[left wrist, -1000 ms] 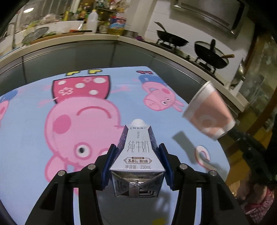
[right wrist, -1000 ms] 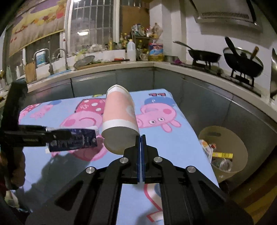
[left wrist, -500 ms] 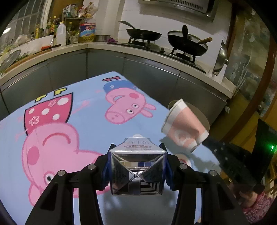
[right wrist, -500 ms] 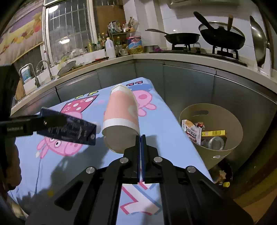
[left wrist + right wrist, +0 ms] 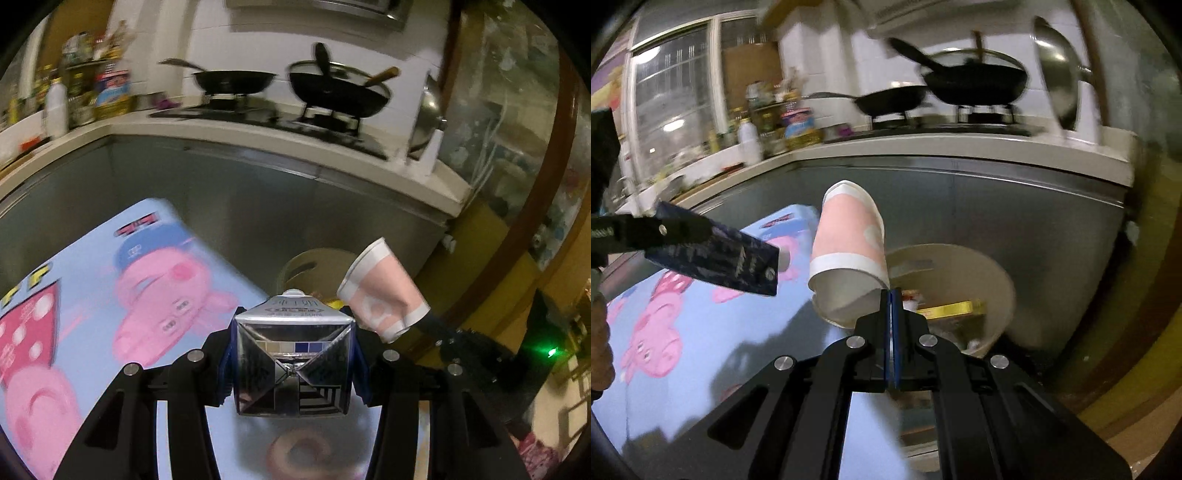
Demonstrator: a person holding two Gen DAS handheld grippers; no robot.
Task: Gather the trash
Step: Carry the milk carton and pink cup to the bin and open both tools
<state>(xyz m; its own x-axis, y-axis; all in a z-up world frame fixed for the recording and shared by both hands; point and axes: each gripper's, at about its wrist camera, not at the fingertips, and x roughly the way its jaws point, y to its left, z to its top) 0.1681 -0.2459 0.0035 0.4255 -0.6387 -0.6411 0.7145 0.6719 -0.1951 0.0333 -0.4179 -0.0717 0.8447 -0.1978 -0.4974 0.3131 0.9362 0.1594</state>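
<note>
At the far left lies my tabletop (image 5: 92,258), covered in a blue cloth printed with pink cartoon pigs. Above its right part my left gripper (image 5: 291,363) is clamped on a milk carton (image 5: 291,369), the folded silver base facing my camera and the white cap pointing away; the carton hangs in the air, clear of the cloth. Just right of it, my right gripper (image 5: 891,317) has its pads pressed flat together on the rim of a pink and white paper cup (image 5: 849,254), lying tilted with its base away from me. Beyond and below the cup stands the beige trash bin (image 5: 960,266), litter inside, beside the tabletop's edge.
</note>
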